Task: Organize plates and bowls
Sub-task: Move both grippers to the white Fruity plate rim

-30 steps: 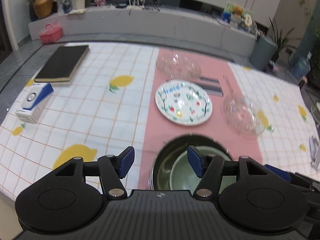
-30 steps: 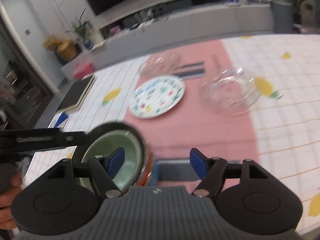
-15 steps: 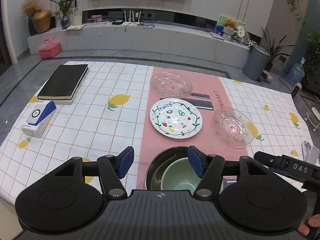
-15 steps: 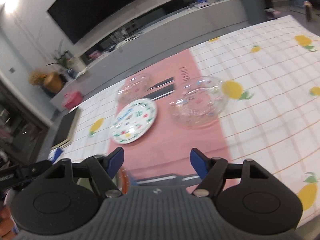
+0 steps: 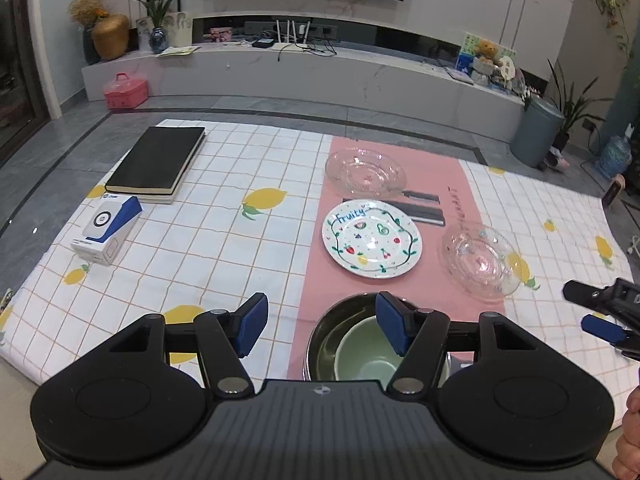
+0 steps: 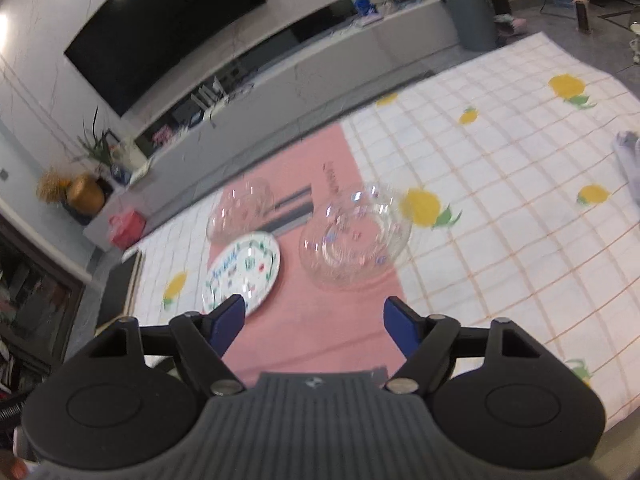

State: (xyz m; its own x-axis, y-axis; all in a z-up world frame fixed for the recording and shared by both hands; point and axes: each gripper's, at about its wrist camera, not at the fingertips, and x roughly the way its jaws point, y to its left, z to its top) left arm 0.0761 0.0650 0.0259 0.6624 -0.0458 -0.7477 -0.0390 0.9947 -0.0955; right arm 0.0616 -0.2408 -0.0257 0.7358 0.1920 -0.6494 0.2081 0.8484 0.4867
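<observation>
Now the right claw (image 6: 314,322), jaws opening and empty, has swung off the nested green bowl (image 5: 366,354) toward the glass bowl (image 6: 355,236) on the worktop (image 6: 500,184), likely next; the left claw (image 5: 320,326) hangs released.

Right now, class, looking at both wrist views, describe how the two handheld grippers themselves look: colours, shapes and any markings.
Both look alike. The left gripper has a ribbed dark grey body with a small round logo, two rounded matt black housings, black linkage arms with silver pivot pins, and blue pads on its fingertips. The right gripper shows the same build and blue pads. No cables or sleeves are visible.
</observation>
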